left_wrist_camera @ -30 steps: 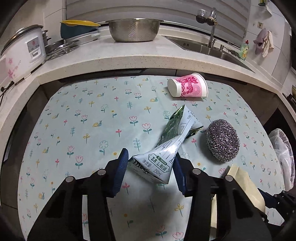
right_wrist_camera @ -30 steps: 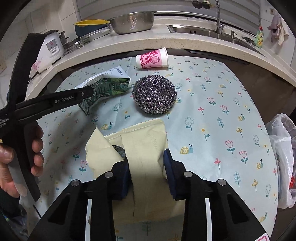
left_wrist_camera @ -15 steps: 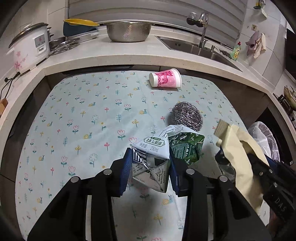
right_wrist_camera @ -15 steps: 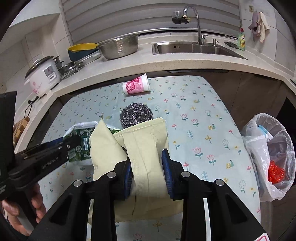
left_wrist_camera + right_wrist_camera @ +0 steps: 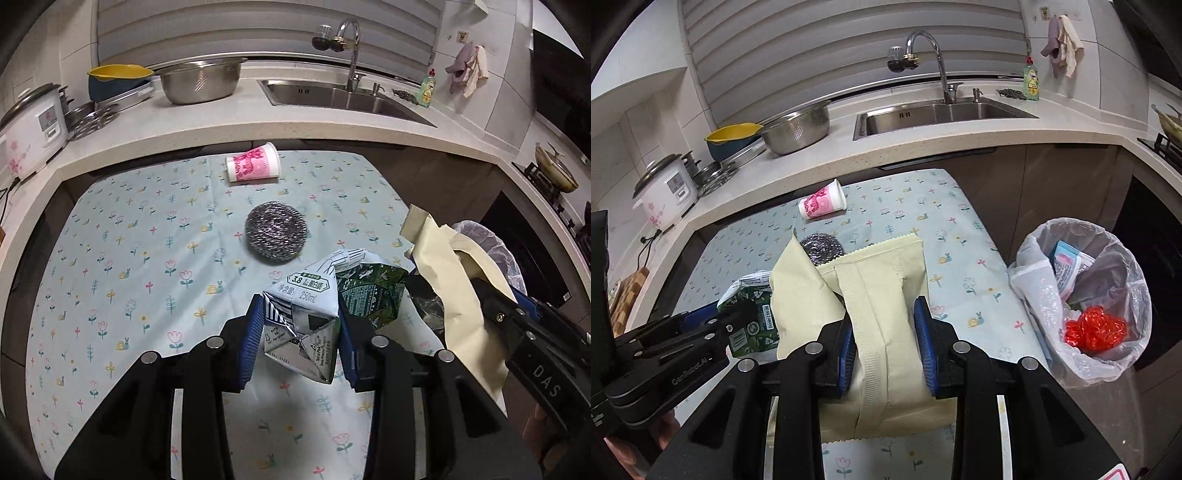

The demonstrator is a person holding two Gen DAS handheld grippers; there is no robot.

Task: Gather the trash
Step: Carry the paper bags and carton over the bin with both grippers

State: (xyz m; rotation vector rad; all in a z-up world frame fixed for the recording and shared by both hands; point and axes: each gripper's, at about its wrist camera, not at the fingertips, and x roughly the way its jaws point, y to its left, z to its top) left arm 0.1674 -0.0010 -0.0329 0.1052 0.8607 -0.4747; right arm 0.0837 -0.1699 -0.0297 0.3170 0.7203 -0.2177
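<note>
The left tool, low in its frame's centre, is clamped by ribbed blue pads on a crushed, creased milk carton, held off the bench. The right tool, low centre in its own view, pinches a limp cream paper bag with a zigzag edge. On the flower-print cloth a round steel-wool scourer lies mid-frame, and a pink paper cup lies on its side above it. At the right of the right wrist view a plastic-lined bin holds crumpled red wrapping.
</note>
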